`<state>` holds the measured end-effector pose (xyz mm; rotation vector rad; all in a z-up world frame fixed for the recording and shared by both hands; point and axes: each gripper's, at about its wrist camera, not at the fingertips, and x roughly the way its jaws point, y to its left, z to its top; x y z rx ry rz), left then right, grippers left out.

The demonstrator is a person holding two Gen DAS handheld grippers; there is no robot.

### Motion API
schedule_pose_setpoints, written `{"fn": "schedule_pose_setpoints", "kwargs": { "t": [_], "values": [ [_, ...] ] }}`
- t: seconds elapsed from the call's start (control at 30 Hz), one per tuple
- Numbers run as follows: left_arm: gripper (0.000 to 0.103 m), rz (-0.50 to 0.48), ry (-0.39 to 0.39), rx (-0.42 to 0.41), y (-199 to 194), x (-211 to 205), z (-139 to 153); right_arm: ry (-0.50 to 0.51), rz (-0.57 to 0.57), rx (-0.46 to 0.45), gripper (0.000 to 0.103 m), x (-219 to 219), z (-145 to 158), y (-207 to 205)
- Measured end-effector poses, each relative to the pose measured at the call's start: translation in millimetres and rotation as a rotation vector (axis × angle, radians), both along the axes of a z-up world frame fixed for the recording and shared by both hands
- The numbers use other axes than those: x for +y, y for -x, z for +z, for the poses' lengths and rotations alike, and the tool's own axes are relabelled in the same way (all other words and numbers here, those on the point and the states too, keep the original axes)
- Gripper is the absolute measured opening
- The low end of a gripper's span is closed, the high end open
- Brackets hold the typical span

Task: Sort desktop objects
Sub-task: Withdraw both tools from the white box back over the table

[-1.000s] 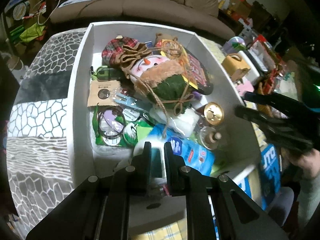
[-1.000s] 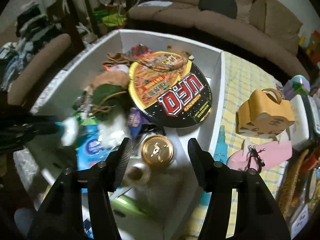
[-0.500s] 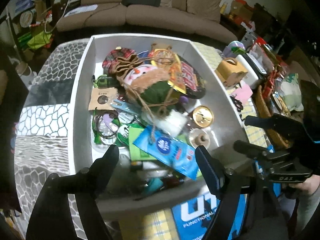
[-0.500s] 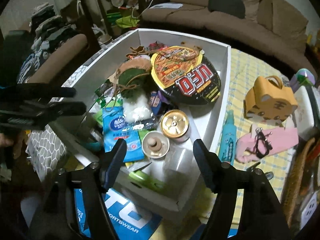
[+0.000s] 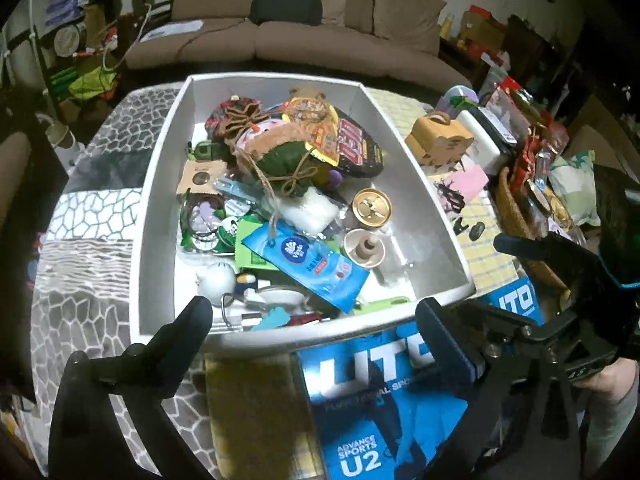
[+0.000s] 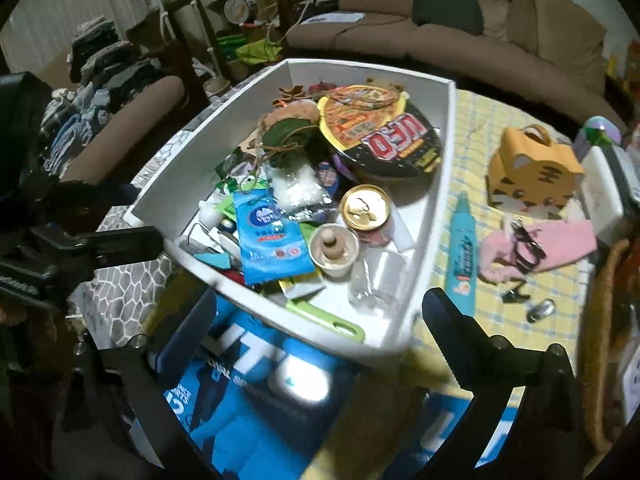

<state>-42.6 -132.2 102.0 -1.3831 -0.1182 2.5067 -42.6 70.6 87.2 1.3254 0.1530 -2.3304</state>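
"UFO" was read on the noodle bowl (image 6: 384, 140) inside the white box (image 5: 160, 184) (crammed full), "ADVANCE SPORTS U2" on the blue bag (image 5: 360, 420). Both the left gripper (image 5: 316, 324) and right gripper (image 6: 320, 312) were opening wide, nothing between them, over a yellow checked tablecloth (image 6: 480, 128); a brown sofa (image 5: 320, 36) was seen behind.

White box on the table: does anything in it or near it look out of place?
Yes. The white box is already piled full, yet the blue tube still lies outside it on the yellow cloth, beside its right wall.

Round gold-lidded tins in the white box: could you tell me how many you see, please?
1: the gold-lidded tin lies near the white box's right wall, beside the noodle bowl. Others may be buried under clutter.
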Motion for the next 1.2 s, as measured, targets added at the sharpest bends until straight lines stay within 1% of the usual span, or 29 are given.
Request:
{"fn": "schedule_pose_setpoints", "kwargs": {
  "t": [0.1,0.2,0.37,0.47,0.63,0.77,0.87,0.93,0.97,1.0,1.1,1.13,1.2],
  "values": [
    [0.103,0.005,0.003,0.019,-12,4,7,0.009,-0.012,0.011,0.103,8,6,-10],
    [0.103,0.002,0.008,0.018,-19,11,8,0.015,-0.023,0.023,0.103,18,12,-20],
    [0.103,-0.022,0.02,0.018,-29,34,11,0.021,-0.054,0.043,0.103,50,24,-34],
    [0.103,-0.05,0.001,0.031,-32,55,14,0.042,-0.096,0.051,0.103,83,31,-37],
    [0.103,-0.085,-0.026,0.046,-28,90,15,0.091,-0.209,0.045,0.103,156,37,-31],
    [0.103,-0.121,-0.042,0.04,-18,123,11,0.142,-0.262,0.033,0.103,202,33,-25],
    [0.103,-0.173,-0.039,0.062,-12,149,11,0.145,-0.273,0.024,0.102,220,23,-17],
    [0.103,-0.213,-0.033,0.081,-6,167,12,0.132,-0.256,0.016,0.092,226,14,-10],
    [0.103,-0.222,-0.041,0.086,-4,172,13,0.122,-0.244,0.015,0.08,228,10,-6],
    [0.103,-0.224,-0.048,0.086,0,176,13,0.103,-0.23,0.011,0.073,229,5,-2],
    [0.103,-0.231,-0.064,0.08,15,187,12,0.023,-0.194,0.015,0.073,227,-11,10],
    [0.102,-0.233,-0.064,0.078,20,191,11,-0.017,-0.166,0.019,0.072,225,-18,18],
    [0.1,-0.238,-0.068,0.057,31,198,7,-0.066,-0.128,0.026,0.061,224,-30,28]
  ]
}}
